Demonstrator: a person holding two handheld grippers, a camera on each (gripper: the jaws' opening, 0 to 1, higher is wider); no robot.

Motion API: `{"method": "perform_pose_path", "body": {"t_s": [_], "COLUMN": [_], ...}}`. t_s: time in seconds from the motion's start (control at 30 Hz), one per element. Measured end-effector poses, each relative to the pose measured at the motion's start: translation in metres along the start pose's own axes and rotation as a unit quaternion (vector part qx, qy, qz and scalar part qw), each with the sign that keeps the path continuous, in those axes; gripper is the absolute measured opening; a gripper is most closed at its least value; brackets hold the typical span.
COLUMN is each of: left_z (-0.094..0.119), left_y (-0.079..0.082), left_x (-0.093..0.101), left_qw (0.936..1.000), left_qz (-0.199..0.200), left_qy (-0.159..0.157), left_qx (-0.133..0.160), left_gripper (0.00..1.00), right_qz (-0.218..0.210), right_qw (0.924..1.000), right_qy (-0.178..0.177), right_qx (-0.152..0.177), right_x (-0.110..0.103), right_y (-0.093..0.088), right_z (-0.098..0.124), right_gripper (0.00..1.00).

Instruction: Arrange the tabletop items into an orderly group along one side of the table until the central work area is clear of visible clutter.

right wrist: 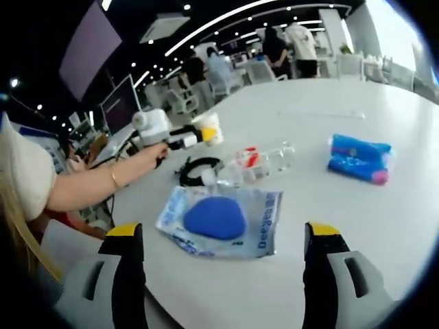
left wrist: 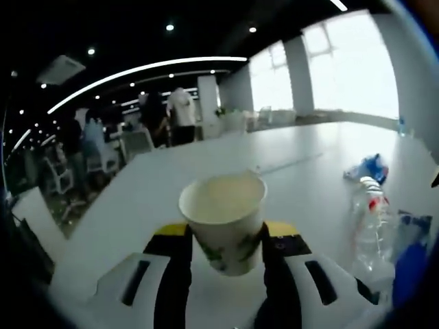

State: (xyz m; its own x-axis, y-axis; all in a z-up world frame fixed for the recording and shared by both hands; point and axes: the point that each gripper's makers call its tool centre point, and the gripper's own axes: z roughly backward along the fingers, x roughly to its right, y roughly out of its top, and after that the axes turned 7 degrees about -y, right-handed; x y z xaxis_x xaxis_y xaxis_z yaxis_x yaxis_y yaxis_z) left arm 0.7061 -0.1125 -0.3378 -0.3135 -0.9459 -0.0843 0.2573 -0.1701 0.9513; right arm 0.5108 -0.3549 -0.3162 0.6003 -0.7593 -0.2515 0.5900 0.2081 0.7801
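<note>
Paper cup (left wrist: pixel 225 221): upright, empty-looking, pinched between the jaws of the left gripper (left wrist: pixel 226 257); in the right gripper view (right wrist: pixel 208 127) carried near the table's far-left edge.
Left gripper: closed on the cup's lower wall, held by a person's hand (right wrist: pixel 152 157).
Plastic bottle (right wrist: pixel 260 162): on its side mid-table, just beside a black cable coil (right wrist: pixel 199 168).
Blue pouch in clear bag (right wrist: pixel 223 221): flat, nearest the right gripper (right wrist: pixel 223 264).
Right gripper: jaws spread wide, holding nothing, hovering above the table (right wrist: pixel 384 226) edge.
Blue packet (right wrist: pixel 359 158): well apart, towards the right.
Risk: thin cup wall likely to buckle or slip under a hard squeeze; tipping if released off-level.
Risk: bottle probably rolls if nudged sideways.
</note>
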Motion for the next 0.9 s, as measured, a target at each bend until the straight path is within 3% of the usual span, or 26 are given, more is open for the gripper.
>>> {"method": "perform_pose_path", "body": {"t_s": [0.2,0.43,0.6,0.67,0.7,0.77,0.9], "left_z": [-0.006,-0.008,-0.008,-0.004,-0.002,0.003,0.013], "left_y": [-0.006,-0.010,-0.012,-0.011,-0.006,-0.004,-0.004], "left_x": [0.008,0.009,0.002,-0.001,0.000,-0.001,-0.003], "left_qw": [0.9997,0.9998,0.9996,0.9994,0.9995,0.9990,0.9988], "left_qz": [-0.019,-0.009,0.001,0.004,0.024,0.040,0.039], "left_qy": [-0.005,-0.005,0.012,0.020,0.016,0.019,0.029], "left_qx": [-0.014,-0.018,-0.024,-0.027,-0.008,0.003,-0.006], "left_gripper": [0.38,0.39,0.41,0.44,0.46,0.57,0.62], "right_qz": [0.007,0.007,0.004,0.006,0.012,0.036,0.039], "right_qw": [0.9997,0.9997,0.9995,0.9995,0.9994,0.9988,0.9989], "right_qy": [0.012,0.014,0.019,0.020,0.020,0.010,0.013], "right_qx": [-0.018,-0.021,-0.024,-0.025,-0.027,-0.032,-0.023], "right_x": [-0.008,-0.009,-0.012,-0.013,-0.013,-0.011,-0.013], "right_y": [-0.009,-0.009,-0.010,-0.010,-0.011,-0.013,-0.009], "right_z": [-0.004,-0.004,-0.005,-0.005,-0.005,-0.005,-0.005], "right_gripper": [0.95,0.96,0.95,0.96,0.98,0.99,0.99]}}
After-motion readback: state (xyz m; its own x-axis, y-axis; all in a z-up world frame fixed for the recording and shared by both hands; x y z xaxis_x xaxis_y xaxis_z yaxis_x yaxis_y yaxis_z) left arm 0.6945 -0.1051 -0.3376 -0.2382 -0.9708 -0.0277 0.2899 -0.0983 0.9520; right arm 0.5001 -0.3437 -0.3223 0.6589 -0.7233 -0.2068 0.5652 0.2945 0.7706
